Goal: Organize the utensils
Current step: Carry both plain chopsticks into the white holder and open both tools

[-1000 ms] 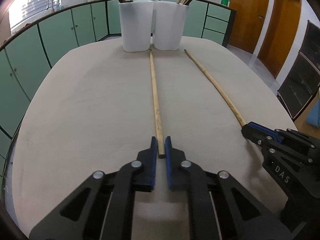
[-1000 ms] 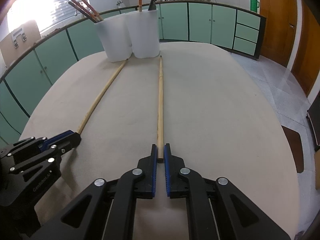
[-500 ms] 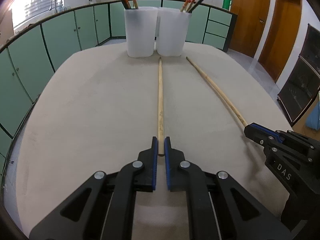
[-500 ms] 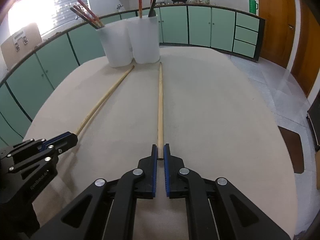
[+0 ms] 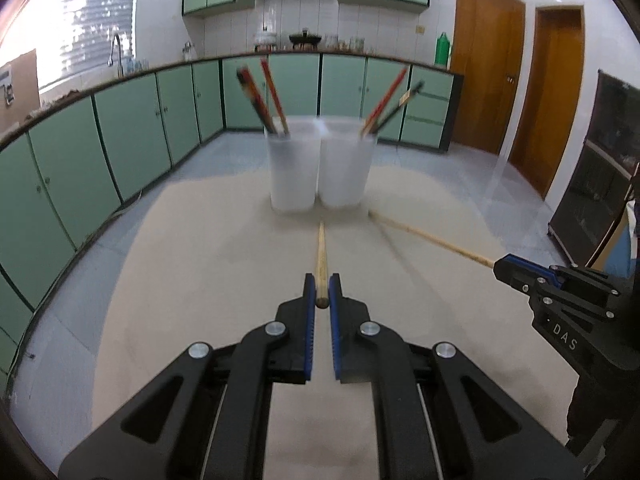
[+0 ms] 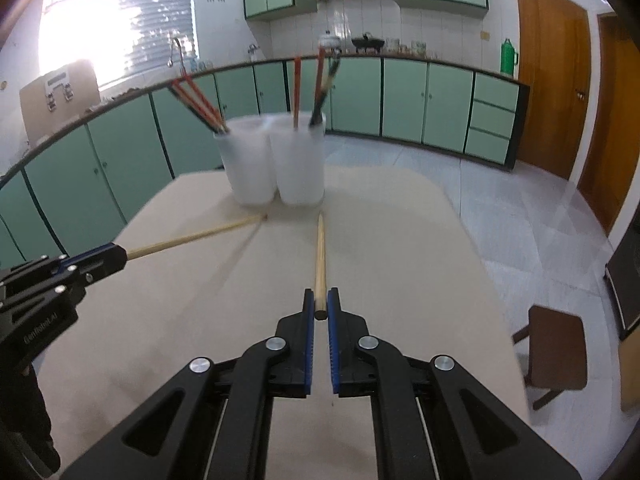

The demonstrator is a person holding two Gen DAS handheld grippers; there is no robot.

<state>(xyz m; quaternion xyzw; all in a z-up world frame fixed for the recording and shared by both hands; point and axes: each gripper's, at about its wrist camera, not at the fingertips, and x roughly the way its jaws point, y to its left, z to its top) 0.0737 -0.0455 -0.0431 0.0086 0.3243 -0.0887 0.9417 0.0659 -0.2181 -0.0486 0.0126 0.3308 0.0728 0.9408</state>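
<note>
Each gripper holds one long wooden chopstick by its thick end. My left gripper (image 5: 321,285) is shut on a wooden chopstick (image 5: 321,256) that points at two white cups (image 5: 320,168). My right gripper (image 6: 320,300) is shut on the other wooden chopstick (image 6: 319,256). Both chopsticks are lifted off the beige table (image 5: 200,264), with their tips near the cups' bases. The right gripper and its stick (image 5: 432,240) show at the right of the left wrist view. The left gripper and its stick (image 6: 192,236) show at the left of the right wrist view. The cups (image 6: 274,160) hold red and black chopsticks (image 5: 264,96).
The table stands in a kitchen with green cabinets (image 5: 120,128) round it. A brown stool (image 6: 556,344) stands by the table's right side. Wooden doors (image 5: 488,68) are at the right. The floor is tiled.
Both grippers have risen and tilted up with their chopsticks, lifting them off the table. The cups now sit lower in both views and more of the kitchen shows.
</note>
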